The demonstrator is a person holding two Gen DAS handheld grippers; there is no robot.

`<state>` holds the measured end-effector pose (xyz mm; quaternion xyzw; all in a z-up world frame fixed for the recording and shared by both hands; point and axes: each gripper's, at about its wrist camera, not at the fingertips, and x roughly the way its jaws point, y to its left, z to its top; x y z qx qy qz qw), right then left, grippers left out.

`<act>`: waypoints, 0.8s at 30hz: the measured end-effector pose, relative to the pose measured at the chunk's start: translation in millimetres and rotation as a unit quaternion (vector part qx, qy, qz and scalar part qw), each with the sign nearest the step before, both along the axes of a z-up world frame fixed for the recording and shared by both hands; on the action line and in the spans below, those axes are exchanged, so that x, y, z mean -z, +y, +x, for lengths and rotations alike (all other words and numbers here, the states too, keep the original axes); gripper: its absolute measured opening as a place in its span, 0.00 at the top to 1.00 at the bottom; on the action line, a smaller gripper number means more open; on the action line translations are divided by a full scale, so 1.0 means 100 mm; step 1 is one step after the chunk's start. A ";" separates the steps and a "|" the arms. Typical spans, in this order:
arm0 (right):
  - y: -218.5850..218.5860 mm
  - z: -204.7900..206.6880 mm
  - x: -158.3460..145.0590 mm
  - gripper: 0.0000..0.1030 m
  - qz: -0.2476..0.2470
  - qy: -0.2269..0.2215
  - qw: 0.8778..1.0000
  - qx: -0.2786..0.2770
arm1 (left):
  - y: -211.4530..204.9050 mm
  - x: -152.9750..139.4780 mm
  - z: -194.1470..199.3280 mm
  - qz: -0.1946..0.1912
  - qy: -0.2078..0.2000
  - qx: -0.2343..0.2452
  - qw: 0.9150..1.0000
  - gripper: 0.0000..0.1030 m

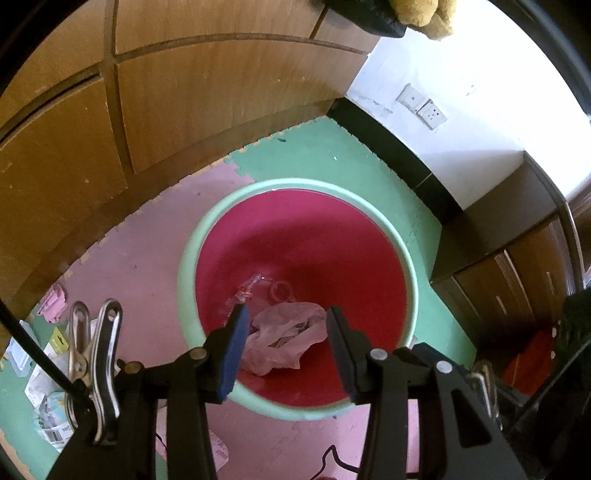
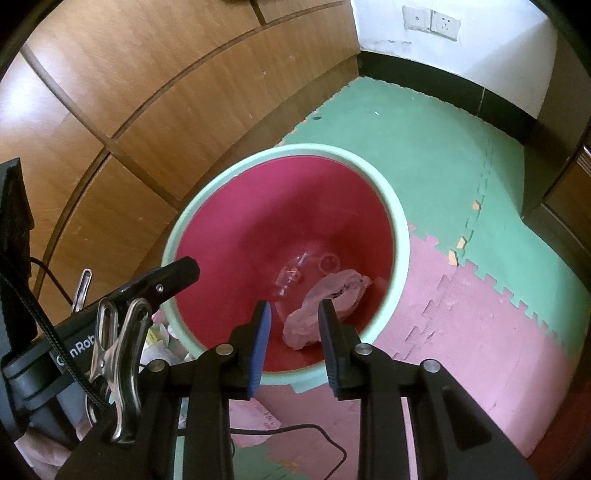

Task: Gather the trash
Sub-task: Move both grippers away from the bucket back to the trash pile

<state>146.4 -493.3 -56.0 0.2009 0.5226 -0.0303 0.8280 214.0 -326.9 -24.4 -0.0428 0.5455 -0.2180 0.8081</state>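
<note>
Trash sits at the bottom of a red bin (image 1: pixel 306 251) with a pale green rim, and the bin stands on a floor mat (image 2: pixel 480 295) made of pink and green foam squares. Inside the bin lie a crumpled pink plastic bag (image 1: pixel 284 339) and a clear plastic bottle (image 1: pixel 251 290), close to each other.

The left hand-held gripper (image 1: pixel 284 343) hangs over the near side of the bin and points down into it. Its jaws are apart and nothing is between them. The bag only shows far below, in the gap.

The right hand-held gripper (image 2: pixel 293 332) hangs over the near rim too. Its jaws stand a little apart and hold nothing. In the right wrist view, one black finger of the left hand-held gripper pokes in over the rim from the left.

More scraps of paper (image 1: pixel 48 402) lie on the mat to the left of the bin. A wooden cupboard (image 1: pixel 184 110) stands behind the bin, and a white wall (image 2: pixel 443 48) with two sockets (image 2: pixel 432 20) is in the corner.
</note>
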 end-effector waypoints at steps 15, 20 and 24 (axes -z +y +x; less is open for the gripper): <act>0.34 -0.12 -0.36 0.73 0.010 -0.043 0.998 -0.043 | 0.60 -0.48 -0.38 0.037 -0.036 -0.045 0.998 0.56; 0.59 -0.21 -0.51 0.73 0.010 -0.062 0.996 -0.069 | 1.04 -0.67 -0.59 0.054 -0.046 -0.084 0.994 0.56; 0.78 -0.30 -0.62 0.73 0.010 -0.076 0.993 -0.086 | 1.45 -0.87 -0.76 0.077 -0.061 -0.120 0.988 0.56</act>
